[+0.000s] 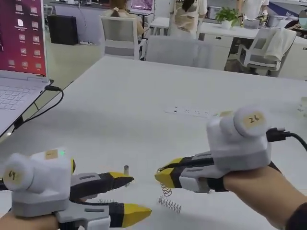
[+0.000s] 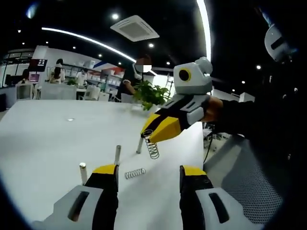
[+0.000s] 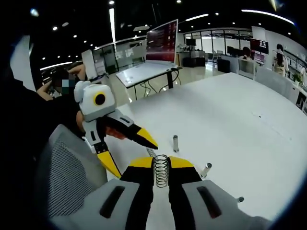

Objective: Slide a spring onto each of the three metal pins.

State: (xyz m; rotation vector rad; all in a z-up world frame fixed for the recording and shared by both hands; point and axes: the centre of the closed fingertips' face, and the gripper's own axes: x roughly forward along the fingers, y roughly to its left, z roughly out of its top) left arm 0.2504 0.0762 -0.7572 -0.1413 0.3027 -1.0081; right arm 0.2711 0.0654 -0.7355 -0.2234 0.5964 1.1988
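Right gripper (image 3: 161, 165): jaws pinched shut on a coil spring (image 3: 161, 173), hanging just beside the end pin (image 2: 139, 143) of three bare metal pins (image 3: 206, 169). Left gripper (image 2: 148, 170): jaws wide apart, empty. Loose spring (image 2: 135, 173): lying on the white table (image 1: 144, 96) near the pins. Handling: likely best to square the coil's open end over the pin tip, then lower straight.

right gripper (image 3: 161, 164) clamped on upright spring (image 3: 161, 175) | bare on white table (image 3: 230, 110): far pin (image 3: 175, 143), middle pin (image 3: 206, 170), near pin (image 3: 240, 199) | left gripper (image 3: 131, 156) at left, jaws apart
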